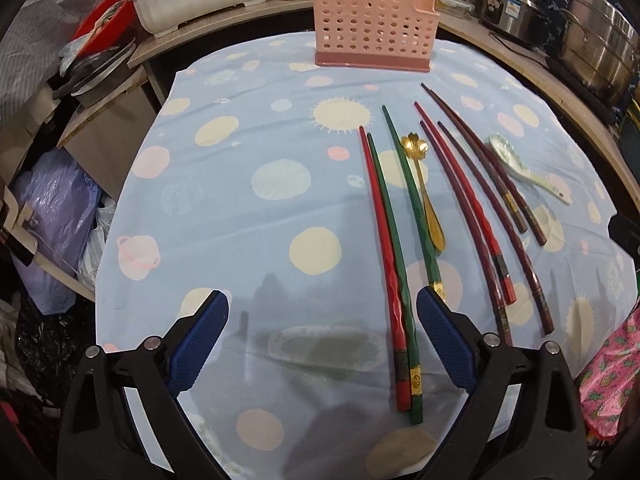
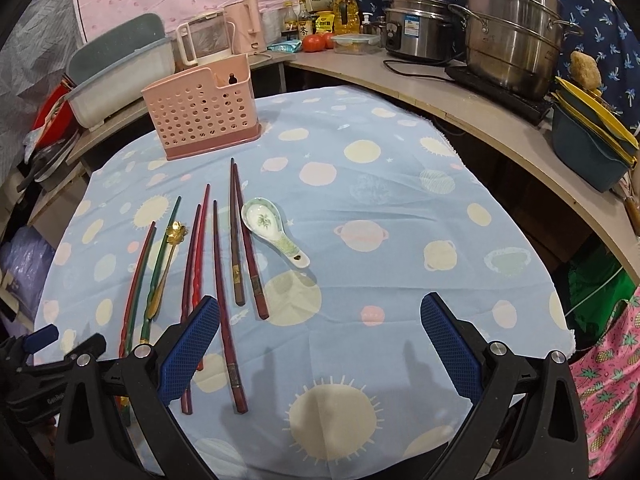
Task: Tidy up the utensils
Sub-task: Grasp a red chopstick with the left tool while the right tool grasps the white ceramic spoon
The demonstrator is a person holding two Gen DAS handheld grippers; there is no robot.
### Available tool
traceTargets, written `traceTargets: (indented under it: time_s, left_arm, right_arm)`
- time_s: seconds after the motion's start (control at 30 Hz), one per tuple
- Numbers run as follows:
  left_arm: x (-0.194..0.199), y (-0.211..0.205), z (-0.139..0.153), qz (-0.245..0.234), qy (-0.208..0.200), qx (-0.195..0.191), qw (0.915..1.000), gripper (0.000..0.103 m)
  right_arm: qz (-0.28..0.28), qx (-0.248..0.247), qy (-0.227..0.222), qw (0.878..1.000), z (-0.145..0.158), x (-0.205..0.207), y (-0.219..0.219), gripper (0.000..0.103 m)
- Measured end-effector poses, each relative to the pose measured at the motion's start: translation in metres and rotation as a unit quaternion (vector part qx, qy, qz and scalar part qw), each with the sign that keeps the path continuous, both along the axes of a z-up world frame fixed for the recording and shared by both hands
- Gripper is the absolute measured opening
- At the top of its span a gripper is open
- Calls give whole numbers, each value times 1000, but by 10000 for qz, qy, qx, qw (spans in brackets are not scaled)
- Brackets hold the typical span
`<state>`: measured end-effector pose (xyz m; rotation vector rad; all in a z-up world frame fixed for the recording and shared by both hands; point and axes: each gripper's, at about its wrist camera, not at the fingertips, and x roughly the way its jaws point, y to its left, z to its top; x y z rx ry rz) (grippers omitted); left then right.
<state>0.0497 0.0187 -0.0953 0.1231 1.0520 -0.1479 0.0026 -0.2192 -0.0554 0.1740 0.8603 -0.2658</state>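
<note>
A pink perforated utensil holder [image 1: 374, 20] [image 2: 200, 120] stands at the far side of the blue spotted tablecloth [image 1: 248, 208]. Several chopsticks lie side by side on the cloth. They are a red and green pair [image 1: 384, 260], a single green one [image 1: 412, 200], red ones [image 1: 468, 216] and a dark brown pair [image 2: 244, 240]. A gold spoon [image 1: 426, 196] [image 2: 168, 264] lies among them, and a white ceramic spoon [image 1: 516, 164] [image 2: 272, 232] to their right. My left gripper [image 1: 322, 298] is open over the red and green pair, whose handles lie just inside its right finger. My right gripper [image 2: 320, 302] is open, with one dark red chopstick [image 2: 224, 320] beside its left finger.
A curved wooden counter [image 2: 460, 100] wraps the table's back and right. It holds steel pots [image 2: 508, 32], a rice cooker [image 2: 416, 28], bottles, a pink kettle [image 2: 246, 24] and a white tub [image 2: 116, 76]. Bags and pans crowd the floor at left [image 1: 56, 208]. Pink patterned fabric [image 2: 608, 380] hangs at right.
</note>
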Motion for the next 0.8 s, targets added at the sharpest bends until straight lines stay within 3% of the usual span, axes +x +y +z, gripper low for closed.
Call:
traceTargets:
  time_s: [0.13,0.43,0.6,0.73,0.8]
  left_arm:
    - [-3,-3,-9,-113,114,87,9998,86]
    - [-10,2,-19,-137,183,184,9996,86]
    - [-10,4,-21,-123,255,40,9996,87]
    - [-12,-3,-27,-250,382,6,9990,77]
    - [-13,-4,-27,-249,319,32,9992,76]
  right_arm:
    - [24,32,60,10000,-4,3,1,96]
    - [51,48,113,9999,-7,6,4,96]
    - [111,28,129,9999,-9,6,9,96]
    - [133,36,151,9998,-10,6,11,96]
    - [138,41,150,9998,-10,6,11,96]
